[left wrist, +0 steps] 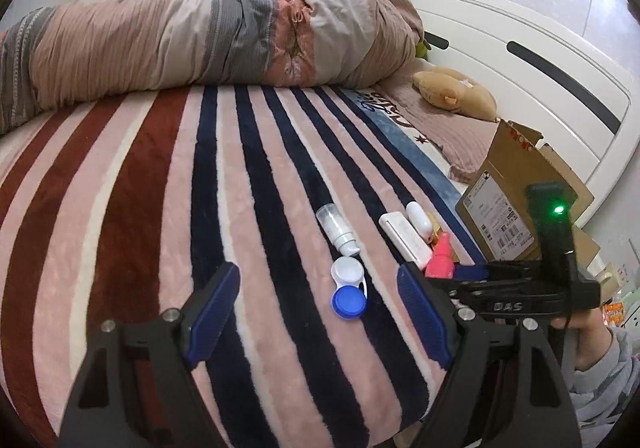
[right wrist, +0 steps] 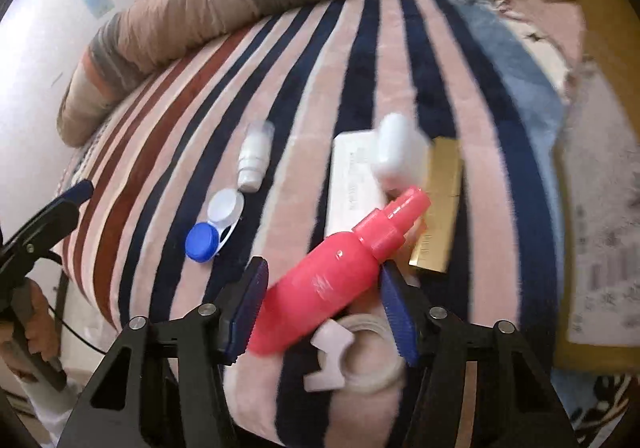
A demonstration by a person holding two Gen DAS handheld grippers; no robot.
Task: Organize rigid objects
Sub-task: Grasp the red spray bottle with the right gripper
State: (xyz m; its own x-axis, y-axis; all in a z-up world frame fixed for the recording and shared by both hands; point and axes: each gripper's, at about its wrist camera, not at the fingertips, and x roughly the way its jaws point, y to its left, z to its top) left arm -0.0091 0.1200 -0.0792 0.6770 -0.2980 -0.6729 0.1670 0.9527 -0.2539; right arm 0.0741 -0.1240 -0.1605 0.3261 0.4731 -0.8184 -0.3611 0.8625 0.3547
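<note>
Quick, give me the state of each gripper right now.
Left gripper: open, holding nothing, above the contact lens case.
Right gripper: around the pink spray bottle; whether it grips it cannot be told.

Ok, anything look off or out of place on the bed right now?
Yes: the white earbud case is perched tilted across the white box and gold box. The pink spray bottle lies slanted between the right gripper fingers.

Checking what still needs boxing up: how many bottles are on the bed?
2. The pink spray bottle lies between the right gripper's fingers; the small white bottle lies farther out, beyond the contact lens case. Others may be hidden.
</note>
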